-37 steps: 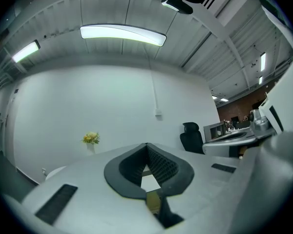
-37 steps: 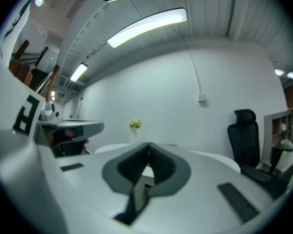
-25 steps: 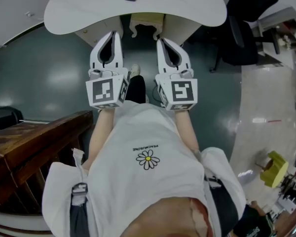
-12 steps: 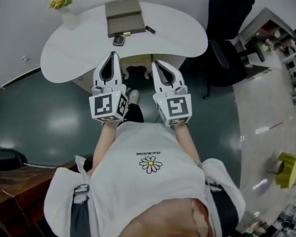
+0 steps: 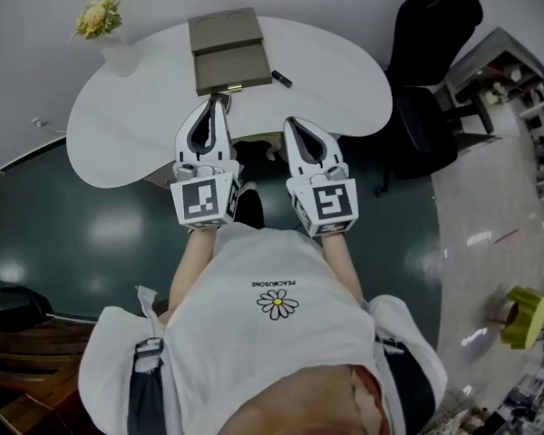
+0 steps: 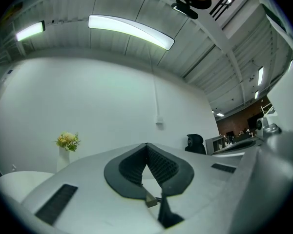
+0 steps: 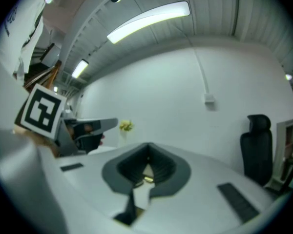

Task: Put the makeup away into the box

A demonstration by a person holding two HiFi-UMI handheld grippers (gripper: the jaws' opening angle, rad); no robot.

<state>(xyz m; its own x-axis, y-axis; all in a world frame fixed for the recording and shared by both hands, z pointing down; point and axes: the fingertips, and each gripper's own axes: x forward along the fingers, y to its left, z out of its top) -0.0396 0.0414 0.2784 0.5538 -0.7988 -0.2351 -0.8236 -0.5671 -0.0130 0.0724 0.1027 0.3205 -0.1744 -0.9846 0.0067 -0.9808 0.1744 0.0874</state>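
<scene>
Head view puts the white tabletop [image 5: 136, 125] much fuller in frame than a second ago, when only its near edge showed at the top; you have walked up to it. At the upper left stands a vase of flowers [image 5: 98, 21]. Right of it lies the open box [image 5: 225, 48], now wholly in sight. Your left hand-held gripper [image 5: 215, 103] reaches over the near rim just below the box. Its jaws are pressed together with nothing in them, as the left gripper view [image 6: 147, 146] confirms. A gold-coloured piece [image 5: 234, 88] lies at the box's near edge. A slim black stick [image 5: 282, 79], likely the makeup, rests just right of the box. Your right hand-held gripper [image 5: 292, 122] hangs at the tabletop's edge, also closed and empty in the right gripper view [image 7: 147, 146]. A black office chair [image 5: 431, 71] stands at the far right. You look to be within reach now; both sets of jaws must open before any pick.
</scene>
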